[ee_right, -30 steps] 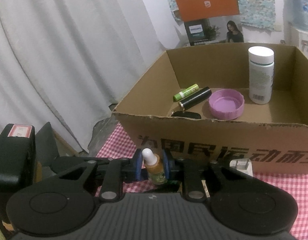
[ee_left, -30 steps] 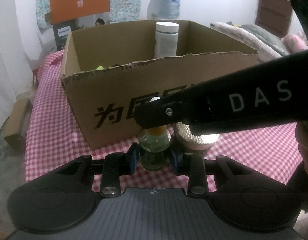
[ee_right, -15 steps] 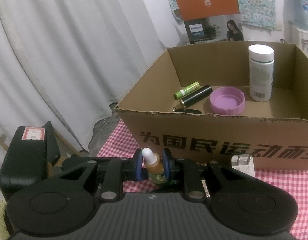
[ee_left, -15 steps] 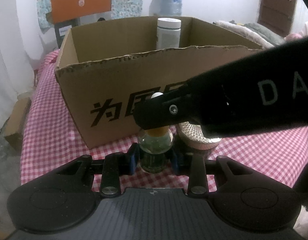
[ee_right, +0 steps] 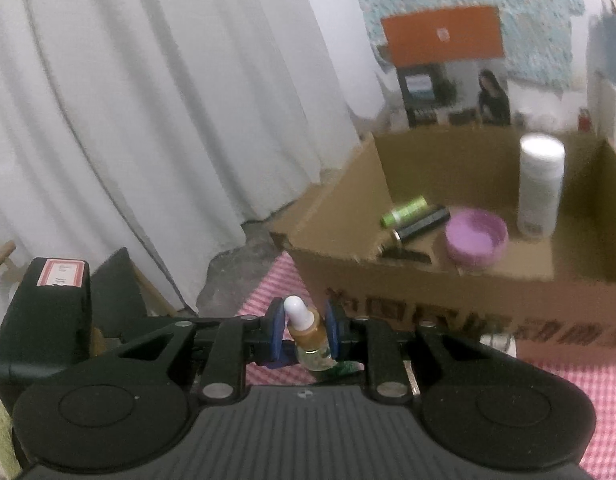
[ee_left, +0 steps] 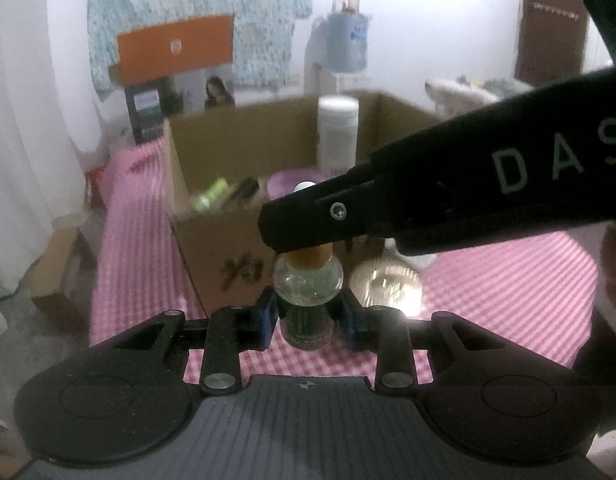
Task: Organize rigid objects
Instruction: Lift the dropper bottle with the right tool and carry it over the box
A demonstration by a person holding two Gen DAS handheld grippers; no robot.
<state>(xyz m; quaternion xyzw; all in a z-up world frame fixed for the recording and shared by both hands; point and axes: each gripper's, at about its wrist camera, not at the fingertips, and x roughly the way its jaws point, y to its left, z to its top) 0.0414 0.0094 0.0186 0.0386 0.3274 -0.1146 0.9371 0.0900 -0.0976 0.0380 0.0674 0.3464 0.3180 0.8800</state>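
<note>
The dropper bottle (ee_left: 309, 296) sits between the blue pads of both tools at once: our left tool (ee_left: 308, 318) is clamped on its clear glass body, and our right tool (ee_right: 306, 330) is closed on its amber collar just under the white rubber bulb, the bottle leaning a little in that view. In the left wrist view the right tool's black finger crosses in from the right and covers the top of the bottle. The bottle is held above the pink checked cloth of the table (ee_left: 507, 280), in front of the near wall of the open cardboard box (ee_right: 427, 292), which carries dark printed characters. Inside the box we see a tall white bottle (ee_right: 539, 188) standing upright toward the back, a purple lid (ee_right: 475, 240) lying open side up beside it, and a green tube (ee_right: 403, 210) and a black tube (ee_right: 421, 224) lying side by side near the left wall. A round pale woven object (ee_left: 383, 288) rests on the cloth just right of the bottle, and a white plug (ee_right: 495, 340) sits against the box front. White curtains (ee_right: 148, 120) hang to the left, and an orange-topped product box (ee_right: 443, 60) stands behind the cardboard box.
</note>
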